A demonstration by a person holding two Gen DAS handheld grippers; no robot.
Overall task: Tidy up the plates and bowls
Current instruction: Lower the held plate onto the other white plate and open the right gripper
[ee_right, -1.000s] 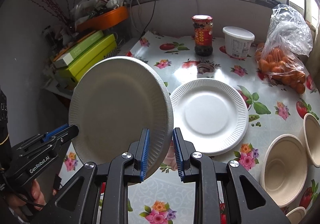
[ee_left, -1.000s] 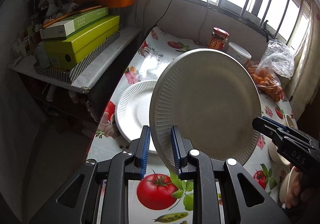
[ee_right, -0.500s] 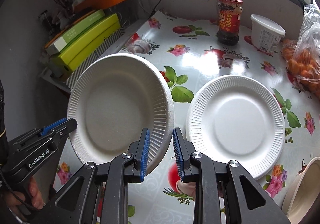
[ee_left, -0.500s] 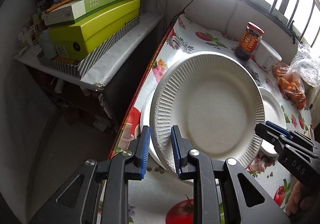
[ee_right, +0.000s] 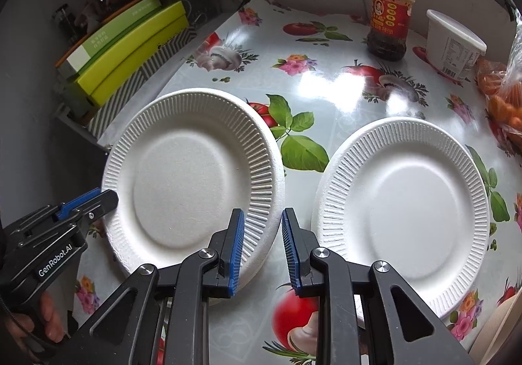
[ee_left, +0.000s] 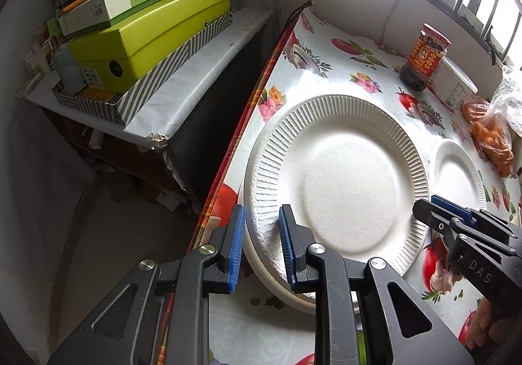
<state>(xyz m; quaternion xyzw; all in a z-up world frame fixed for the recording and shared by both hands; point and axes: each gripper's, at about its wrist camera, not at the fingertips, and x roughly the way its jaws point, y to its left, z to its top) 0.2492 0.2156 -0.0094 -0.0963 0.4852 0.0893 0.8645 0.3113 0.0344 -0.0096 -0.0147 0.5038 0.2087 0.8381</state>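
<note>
both claws pinch the same white paper plate (ee_left: 339, 175) by opposite edges: the left gripper (ee_left: 261, 244) has its blue pads shut on the near rim, and the right gripper (ee_right: 261, 244) is shut on the rim at the other side. the plate sits low over another plate's edge (ee_left: 277, 286) near the table's left border, just beside the drop to the floor. a second white plate (ee_right: 404, 202) lies flat to its right, apart from it. further back stand a red-labelled jar (ee_right: 390, 16) and a white tub (ee_right: 453, 45), with a bag of oranges (ee_left: 492, 136) at the right. stacked green boxes (ee_left: 146, 29) sit on the side shelf beyond the floral tablecloth (ee_right: 326, 78).
</note>
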